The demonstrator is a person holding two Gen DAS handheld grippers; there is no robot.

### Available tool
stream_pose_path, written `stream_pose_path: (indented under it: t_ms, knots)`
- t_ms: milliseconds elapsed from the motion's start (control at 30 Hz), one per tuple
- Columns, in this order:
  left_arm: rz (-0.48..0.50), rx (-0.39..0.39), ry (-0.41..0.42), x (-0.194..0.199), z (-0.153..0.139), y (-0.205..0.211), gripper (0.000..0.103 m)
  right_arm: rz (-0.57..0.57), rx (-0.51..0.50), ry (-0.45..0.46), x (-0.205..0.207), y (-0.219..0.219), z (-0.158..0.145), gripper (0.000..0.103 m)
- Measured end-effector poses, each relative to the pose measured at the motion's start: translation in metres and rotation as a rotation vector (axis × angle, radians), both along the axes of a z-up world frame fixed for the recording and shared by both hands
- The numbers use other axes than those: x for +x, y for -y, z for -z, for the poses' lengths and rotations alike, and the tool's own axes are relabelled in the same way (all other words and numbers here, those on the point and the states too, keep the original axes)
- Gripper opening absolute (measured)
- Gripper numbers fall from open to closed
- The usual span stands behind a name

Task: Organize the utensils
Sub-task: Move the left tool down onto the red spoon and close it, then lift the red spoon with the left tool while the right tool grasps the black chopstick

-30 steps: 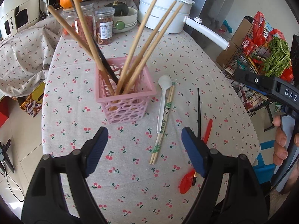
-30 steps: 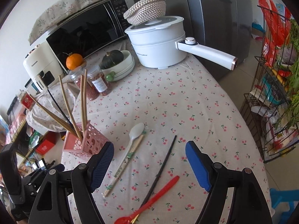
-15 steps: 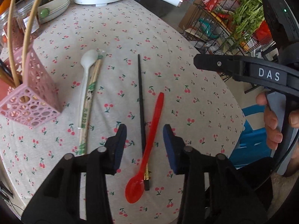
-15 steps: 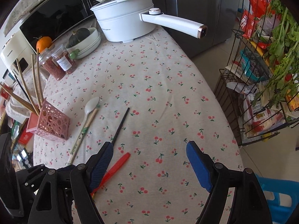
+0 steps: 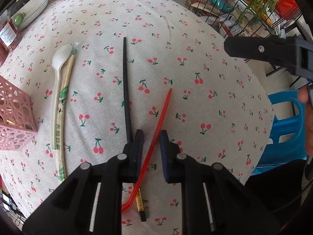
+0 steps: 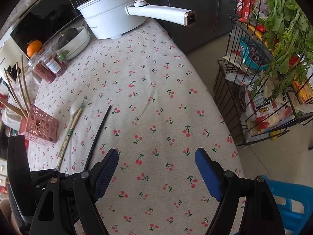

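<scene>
A: What's the left gripper [image 5: 150, 152] doing?

B: Its jaws have just been closing, with the red plastic spoon's [image 5: 156, 137] thin handle between them. A sliver of gap shows on each side, so the pads aren't pressing yet. The spoon lies flat on the cherry-print tablecloth [image 5: 215, 98], bowl end hidden under the gripper.

A: How will it handle?

B: Light, slick and probably a bit springy, I'd say; mid-handle is the sensible hold. The black chopstick [image 5: 125, 90], touching the left jaw, could get nudged.

A: And the right gripper [image 6: 156, 174]?

B: Wide open over bare cloth, holding nothing.

A: Farther out?

B: Left and ahead, a white spoon [image 5: 58, 68] beside wrapped chopsticks [image 5: 63, 105]; beyond them the pink lattice basket [image 6: 42, 127], wooden chopsticks [image 6: 19, 90] standing inside.
</scene>
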State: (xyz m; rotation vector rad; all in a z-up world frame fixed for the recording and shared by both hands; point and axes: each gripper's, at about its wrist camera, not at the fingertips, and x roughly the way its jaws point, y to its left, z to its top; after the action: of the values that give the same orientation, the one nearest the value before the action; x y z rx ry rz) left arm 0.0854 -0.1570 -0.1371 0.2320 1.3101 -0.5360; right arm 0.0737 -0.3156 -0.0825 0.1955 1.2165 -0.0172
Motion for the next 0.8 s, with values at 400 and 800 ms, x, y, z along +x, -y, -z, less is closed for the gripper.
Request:
stream_pose_path:
  t_ms: [400,800]
  knots:
    - [-0.058,-0.039,0.113,-0.001,-0.038,-0.021,0.003,-0.013,0.005,-0.011,0.009,-0.018,0.004,0.082]
    - [-0.202,-0.156,0.241,-0.011,-0.081,-0.095,0.003,-0.04,0.036,-0.093,0.036,-0.067,0.032,0.082]
